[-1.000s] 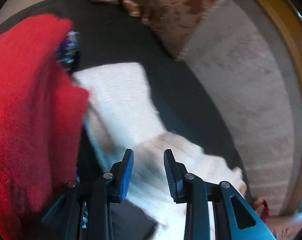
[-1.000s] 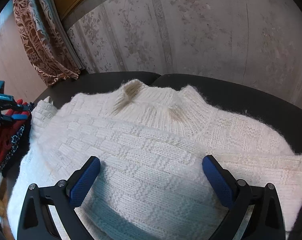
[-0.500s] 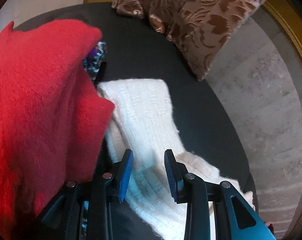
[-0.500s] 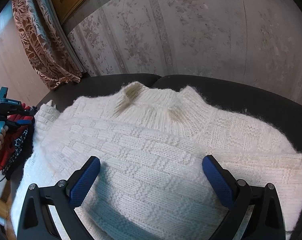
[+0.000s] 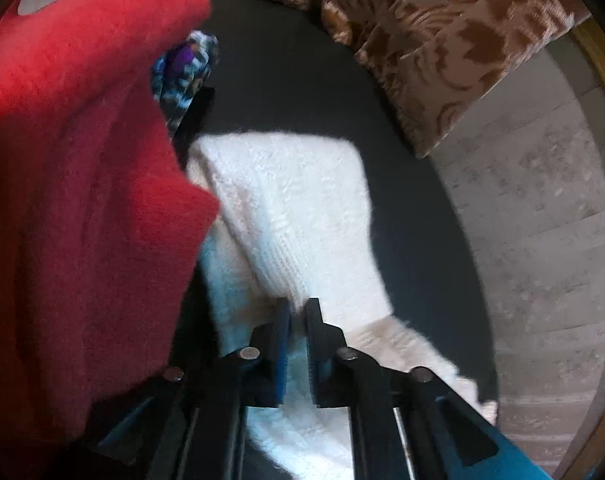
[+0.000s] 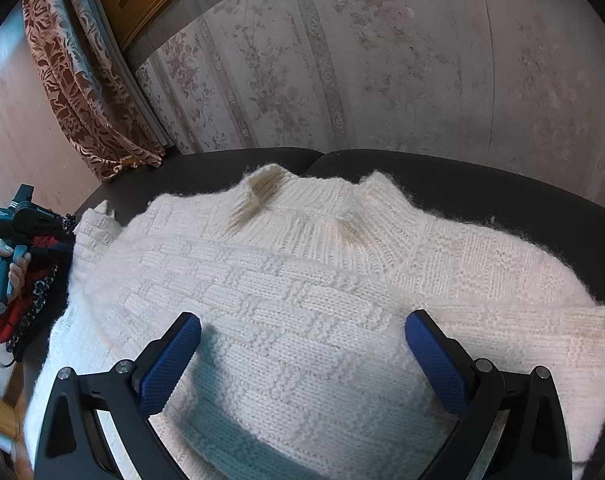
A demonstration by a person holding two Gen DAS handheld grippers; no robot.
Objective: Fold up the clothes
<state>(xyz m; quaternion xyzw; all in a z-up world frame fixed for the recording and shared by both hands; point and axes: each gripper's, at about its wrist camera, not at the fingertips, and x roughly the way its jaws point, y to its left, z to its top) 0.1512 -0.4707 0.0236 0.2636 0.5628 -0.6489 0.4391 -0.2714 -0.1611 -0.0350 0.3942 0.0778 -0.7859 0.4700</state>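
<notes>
White knit sweater (image 6: 302, 300) is lying spread on the dark desk (image 6: 502, 196), collar at 12 o'clock from the right claw (image 6: 302, 360), body running down toward 6. One sleeve (image 5: 298, 208) is stretching away from the left claw (image 5: 298, 320), long axis running from 6 up to about 11 o'clock.

Left claw is showing its blue pads nearly together, with a fold of the sleeve knit pinched between them. Right claw is hanging wide open over the chest of the sweater, gripping nothing; whether it is touching the knit, cannot tell.

Judgement: the coming move is turning on that sleeve. The left claw is the one on it, and the body lies off to its right, so carrying the sleeve across would be going that way.

Red garment (image 5: 82, 200) is crowding the left view from 7 to 11 o'clock, with a patterned blue-purple cloth (image 5: 186, 68) behind it. Brown curtain (image 5: 442, 40) is hanging at 1 o'clock.

Left view is giving the pinch on the sleeve; right view is not. Right view is giving the collar and the flat lie of the body, plus a hand (image 6: 6, 268) on the left tool's handle at 9 o'clock.
</notes>
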